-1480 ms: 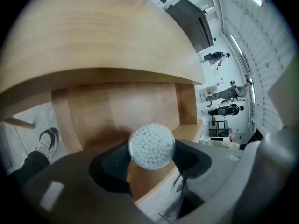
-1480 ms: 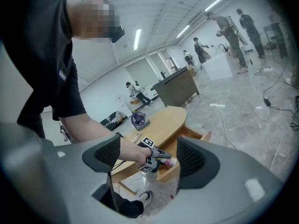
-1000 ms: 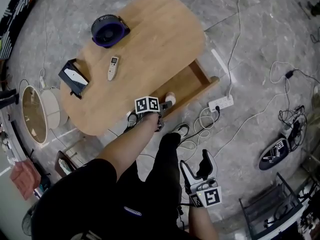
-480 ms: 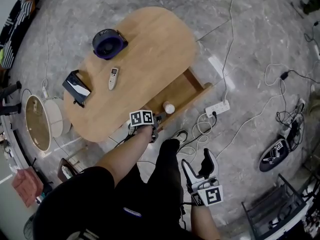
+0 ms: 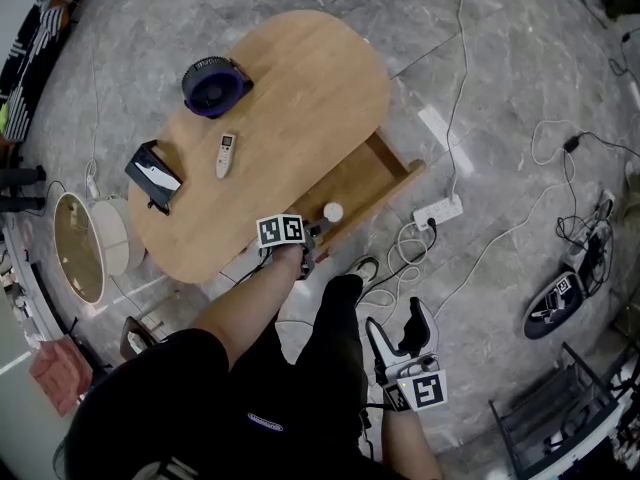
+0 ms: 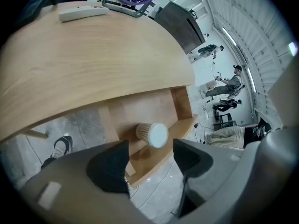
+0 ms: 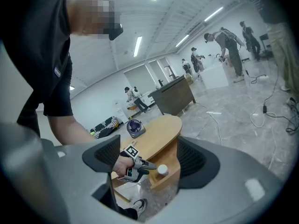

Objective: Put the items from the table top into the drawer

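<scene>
At drawer (image 5: 372, 173) | left gripper (image 6: 149, 160), right gripper (image 7: 147, 160): jaws apart, empty | white-capped cylinder (image 6: 152, 134) lies inside | we lift clear, then take remote (image 5: 226, 154) crosswise.

Smooth, matt wooden bench (image 5: 300, 88) and its plain wood drawer (image 5: 365, 170) over a glossy, grey-veined stone floor (image 5: 520, 78); the white remote (image 5: 226, 154) looks plastic, the pale cylinder (image 5: 332, 211) ribbed along its side.

Tan wooden table (image 5: 300, 98) — purple fan (image 5: 215, 83), white remote (image 5: 226, 154) — grey marbled floor (image 5: 520, 68)

Left tool (image 6: 150, 160), right tool (image 7: 145, 158) — jaws spread apart.
</scene>
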`<state>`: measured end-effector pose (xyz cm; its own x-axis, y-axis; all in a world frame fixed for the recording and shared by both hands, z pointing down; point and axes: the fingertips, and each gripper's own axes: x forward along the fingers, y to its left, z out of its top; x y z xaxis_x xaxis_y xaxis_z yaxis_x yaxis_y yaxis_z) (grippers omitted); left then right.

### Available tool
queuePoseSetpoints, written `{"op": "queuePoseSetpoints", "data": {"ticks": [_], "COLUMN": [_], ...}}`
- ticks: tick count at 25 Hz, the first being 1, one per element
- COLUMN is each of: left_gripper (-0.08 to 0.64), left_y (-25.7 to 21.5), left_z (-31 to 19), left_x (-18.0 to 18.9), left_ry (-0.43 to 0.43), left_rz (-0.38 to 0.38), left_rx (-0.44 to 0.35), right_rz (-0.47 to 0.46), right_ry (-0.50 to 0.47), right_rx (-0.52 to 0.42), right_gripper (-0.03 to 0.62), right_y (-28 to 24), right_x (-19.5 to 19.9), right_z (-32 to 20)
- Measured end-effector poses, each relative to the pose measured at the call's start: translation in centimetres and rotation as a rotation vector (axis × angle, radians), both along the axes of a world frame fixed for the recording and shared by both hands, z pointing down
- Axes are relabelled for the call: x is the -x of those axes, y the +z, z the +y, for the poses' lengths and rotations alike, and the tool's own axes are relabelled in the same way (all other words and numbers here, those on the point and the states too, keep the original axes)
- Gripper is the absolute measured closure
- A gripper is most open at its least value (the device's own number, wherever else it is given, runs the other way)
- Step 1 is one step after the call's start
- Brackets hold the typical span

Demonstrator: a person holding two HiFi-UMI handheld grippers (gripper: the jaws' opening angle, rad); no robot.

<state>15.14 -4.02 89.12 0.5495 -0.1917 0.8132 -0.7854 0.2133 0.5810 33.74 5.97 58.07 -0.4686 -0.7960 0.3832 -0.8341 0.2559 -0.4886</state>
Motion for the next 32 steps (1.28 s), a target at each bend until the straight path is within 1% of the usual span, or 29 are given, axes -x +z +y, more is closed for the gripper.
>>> {"op": "queuePoseSetpoints", "data": {"ticks": [6,7,9,11,14,16,18,21,24,27,29,32], "left_gripper": [0.262,0.262,0.262,0.262,0.262,0.262,0.262,0.262,0.263,0.264,0.264,0.266], "left_y": [-1.0,-1.4,-2.7,-4.6,-7.8,-9.9,-11.4,-13.1,-14.9,-15.9,-16.7,-17.3], "left_z": [0.6,0.7,1.1,1.6,1.2,0.2,-0.9,-2.5,-4.8,-6.4,-7.1,-8.0], "left_x": [-0.2,-0.3,-0.9,-1.8,-2.5,-2.0,-1.0,1.7,6.2,11.2,14.2,18.7], "left_ry": [0.036,0.056,0.135,0.224,0.318,0.384,0.443,0.503,0.529,0.548,0.557,0.550], "left_rz": [0.001,-0.001,-0.008,-0.009,-0.004,-0.012,-0.024,-0.076,-0.144,-0.214,-0.253,-0.294], "left_rx": [-0.006,-0.015,-0.050,-0.104,-0.207,-0.291,-0.376,-0.518,-0.646,-0.740,-0.798,-0.855], "right_rz": [-0.004,-0.002,0.008,0.034,0.070,0.080,0.115,0.182,0.204,0.192,0.179,0.218], "right_ry": [0.019,0.018,0.004,-0.028,-0.054,-0.048,-0.066,-0.127,-0.154,-0.160,-0.171,-0.248], "right_rx": [-0.008,-0.012,-0.026,-0.042,-0.045,-0.036,-0.016,0.023,0.061,0.113,0.125,0.108], "right_gripper": [0.196,0.196,0.199,0.199,0.199,0.199,0.196,0.196,0.198,0.210,0.219,0.219], "right_y": [-0.2,-0.3,-0.3,-0.2,0.4,0.9,1.8,3.6,5.3,6.8,7.3,8.3], "right_x": [-0.3,-0.3,-0.4,-0.6,-1.0,-0.6,0.5,3.1,7.4,12.6,16.4,22.8], "right_z": [-0.2,-0.3,-0.8,-1.6,-3.6,-5.0,-6.5,-9.0,-12.1,-15.0,-16.7,-19.0]}}
